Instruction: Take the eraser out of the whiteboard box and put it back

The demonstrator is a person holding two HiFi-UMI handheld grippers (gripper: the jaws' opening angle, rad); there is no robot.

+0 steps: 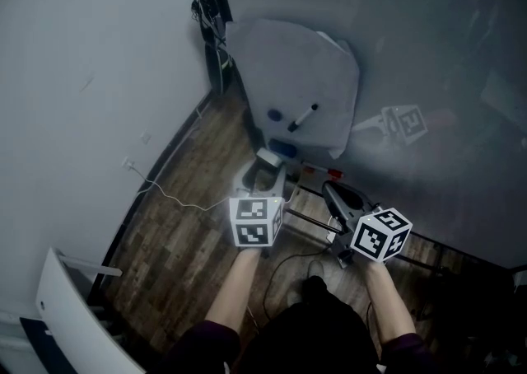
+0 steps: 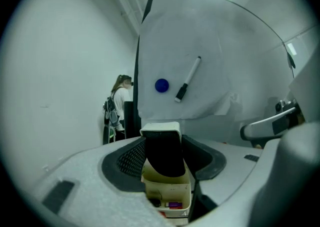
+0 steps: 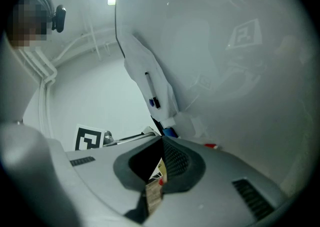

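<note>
Eraser (image 2: 164,153) pinched by left fingers (image 2: 125,160), right fingers (image 3: 185,163) together, whiteboard (image 1: 445,59), wood floor (image 1: 189,224)

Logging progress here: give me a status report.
Left gripper shut on eraser, held above whiteboard box. Right gripper shut, empty. Nothing seen blocking the box.

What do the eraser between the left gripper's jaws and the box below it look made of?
Eraser: the white cap looks like smooth, hard plastic with a slight sheen; the black body below looks like matte felt, though it is too dark to be sure. Box: cream, smooth and thin-walled, probably plastic.
</note>
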